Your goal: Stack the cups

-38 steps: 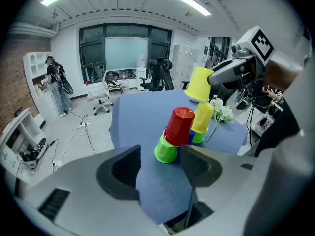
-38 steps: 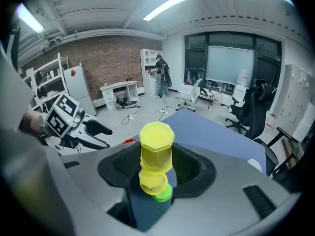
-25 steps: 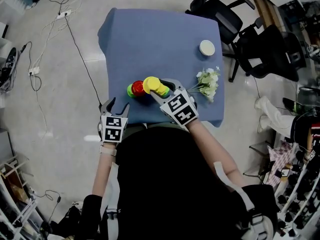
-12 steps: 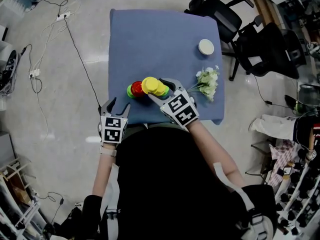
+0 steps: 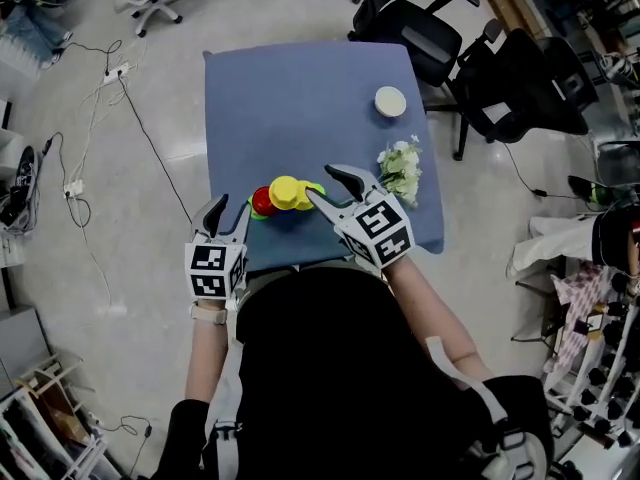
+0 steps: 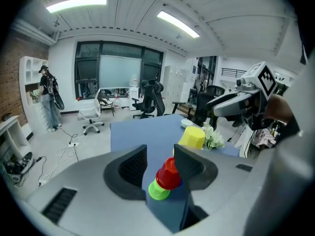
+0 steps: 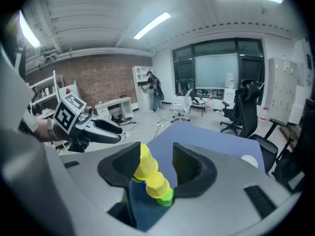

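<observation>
Small cups stand bunched near the front edge of the blue table [image 5: 300,88]: a red cup [image 5: 262,200] nested on a green one [image 6: 156,191], and a yellow stack [image 5: 285,192] with a green cup [image 5: 312,192] at its base. My right gripper [image 5: 322,184] hovers just right of the yellow stack [image 7: 147,173]. It is open, its jaws have just been closing, and nothing is between them. My left gripper [image 5: 230,213] hangs off the table's front left corner, near the red cup [image 6: 168,173]. It is open too, with its jaws just closing on nothing.
A white round dish [image 5: 390,101] sits at the table's far right and a bunch of white flowers [image 5: 400,171] lies at the right edge. Black office chairs [image 5: 425,38] stand beyond the table on the right. Cables [image 5: 100,108] trail over the floor at left.
Both grippers have lifted. The right one has drawn back from the yellow stack, which stays on the table. The left one has come up beside the table corner.
</observation>
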### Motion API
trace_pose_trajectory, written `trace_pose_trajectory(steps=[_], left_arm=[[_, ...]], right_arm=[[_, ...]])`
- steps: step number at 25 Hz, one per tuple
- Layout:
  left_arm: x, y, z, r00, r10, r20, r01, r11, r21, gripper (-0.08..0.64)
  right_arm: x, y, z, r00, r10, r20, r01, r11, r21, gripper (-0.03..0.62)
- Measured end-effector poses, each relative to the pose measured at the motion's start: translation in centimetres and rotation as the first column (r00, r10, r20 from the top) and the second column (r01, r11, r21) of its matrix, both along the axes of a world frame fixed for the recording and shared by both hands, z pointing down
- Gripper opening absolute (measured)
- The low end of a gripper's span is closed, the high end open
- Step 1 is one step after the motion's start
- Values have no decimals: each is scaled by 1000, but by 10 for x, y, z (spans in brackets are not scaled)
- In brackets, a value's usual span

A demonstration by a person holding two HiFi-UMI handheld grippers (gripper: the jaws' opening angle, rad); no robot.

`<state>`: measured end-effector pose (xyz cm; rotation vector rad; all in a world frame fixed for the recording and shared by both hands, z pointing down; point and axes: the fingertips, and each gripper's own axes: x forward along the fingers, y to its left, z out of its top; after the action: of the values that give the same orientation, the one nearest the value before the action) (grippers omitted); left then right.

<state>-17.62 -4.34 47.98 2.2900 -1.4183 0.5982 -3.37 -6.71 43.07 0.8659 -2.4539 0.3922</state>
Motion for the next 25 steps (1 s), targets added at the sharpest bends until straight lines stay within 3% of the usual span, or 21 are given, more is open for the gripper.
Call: trace_pose_trajectory(steps=[4,11,17,21,25], left_arm=[[22,-20,-41,999,46,-20,-44,994,98,107],[67,-43,-96,989,112,-92,-87,966,242,12],[106,-53,-122,971,212,-106,-170,936,308,11],[132,-50,-126,957,268,-110,-224,925,305,11],[160,-46,-132,936,344,-82,-304,901,311,11]], right_arm=[[38,-10,-33,989,121,82,-128,988,82,153],[108,-8,-68,938,299,173,-328,930,167,66],[153,8,-83,891,400,217,-442,874,201,51],[178,20,-91,870,441,222,-486,842,233,49],[201,33,-95,839,493,232,-540,809,233,51]])
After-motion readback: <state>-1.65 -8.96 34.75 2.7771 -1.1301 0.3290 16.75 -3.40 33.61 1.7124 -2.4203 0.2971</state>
